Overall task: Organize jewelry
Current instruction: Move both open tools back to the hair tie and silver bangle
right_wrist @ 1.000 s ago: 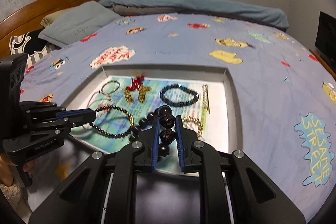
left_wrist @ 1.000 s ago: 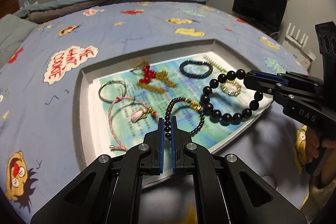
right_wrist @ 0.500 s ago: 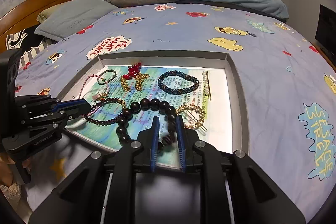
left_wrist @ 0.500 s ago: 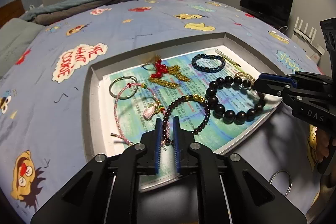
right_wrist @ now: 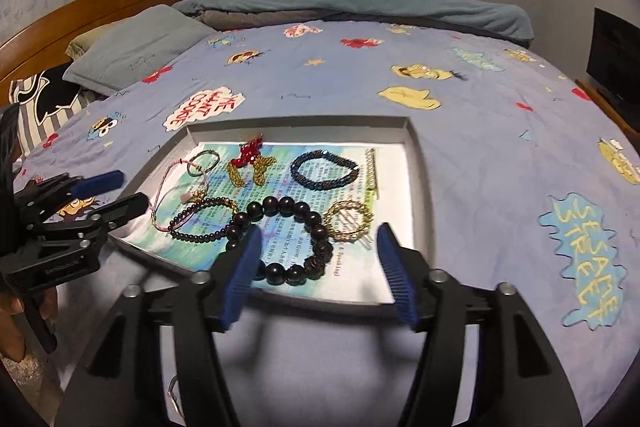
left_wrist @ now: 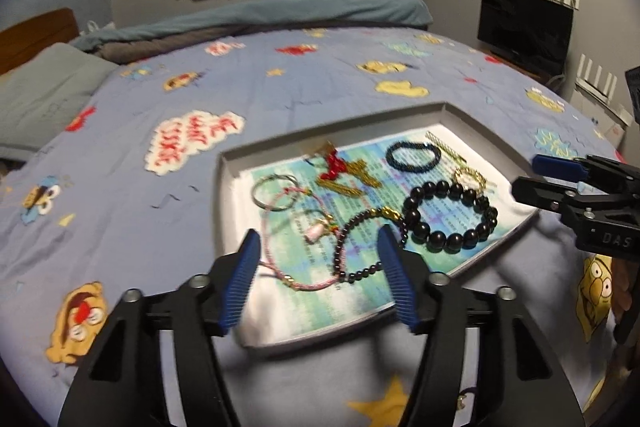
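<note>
From the left wrist camera, the left gripper has its fingers spread wide and empty above the near edge of the tray, which sits on the bed. The small-bead bracelet lies flat on the printed sheet between them, its loop stretched roughly from 7 to 1 o'clock with the gold charm at the far end; it touches the big black bead bracelet at about 2 o'clock and overlaps the pink cord bracelet at about 9. The right gripper hovers at 3 o'clock, just off the tray's right edge, fingers also apart. From the right wrist camera, the right gripper holds nothing, and the big black bead bracelet rests as a near-round ring with no real long axis (its carved bead sits near 5 o'clock on the loop), nearly touching the gold chain bracelet at 2 o'clock. The left gripper shows at 9 o'clock beside the tray. Both pieces look set down, so the step in hand is probably backing away: lift straight up before drawing back, so no finger snags a loop, and consider nudging the touching bracelets apart.
</note>
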Action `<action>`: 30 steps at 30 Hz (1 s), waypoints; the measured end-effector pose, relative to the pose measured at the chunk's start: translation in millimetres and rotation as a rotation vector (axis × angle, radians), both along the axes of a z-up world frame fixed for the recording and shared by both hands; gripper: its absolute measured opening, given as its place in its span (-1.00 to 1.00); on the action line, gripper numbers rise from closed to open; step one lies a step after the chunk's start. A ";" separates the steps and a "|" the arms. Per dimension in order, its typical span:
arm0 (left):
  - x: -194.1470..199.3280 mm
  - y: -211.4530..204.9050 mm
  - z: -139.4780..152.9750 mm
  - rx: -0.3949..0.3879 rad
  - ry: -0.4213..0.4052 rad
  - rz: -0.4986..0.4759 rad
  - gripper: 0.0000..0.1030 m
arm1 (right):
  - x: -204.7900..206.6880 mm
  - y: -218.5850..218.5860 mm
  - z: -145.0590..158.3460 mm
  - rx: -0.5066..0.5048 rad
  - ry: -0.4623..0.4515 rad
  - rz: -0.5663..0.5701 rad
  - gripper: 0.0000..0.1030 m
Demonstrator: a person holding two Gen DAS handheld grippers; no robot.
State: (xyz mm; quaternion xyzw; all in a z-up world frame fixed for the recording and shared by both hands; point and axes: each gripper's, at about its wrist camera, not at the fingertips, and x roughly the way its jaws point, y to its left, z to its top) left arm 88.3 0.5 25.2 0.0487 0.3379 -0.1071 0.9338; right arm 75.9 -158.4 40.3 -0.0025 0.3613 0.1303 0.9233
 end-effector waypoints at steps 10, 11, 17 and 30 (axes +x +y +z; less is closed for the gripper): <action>-45.2 15.8 26.5 0.053 -0.050 0.075 0.66 | -48.4 -15.8 32.0 -0.046 -0.077 -0.029 0.89; -51.7 16.1 28.6 0.061 -0.057 0.070 0.67 | -53.2 -15.9 33.5 -0.052 -0.082 -0.024 0.89; -83.3 23.0 30.6 0.064 -0.061 0.070 0.70 | -83.3 -17.7 35.8 -0.052 -0.093 -0.008 0.89; -125.8 8.6 -8.2 0.036 -0.004 0.025 0.71 | -109.2 2.0 -14.0 -0.010 -0.007 0.061 0.89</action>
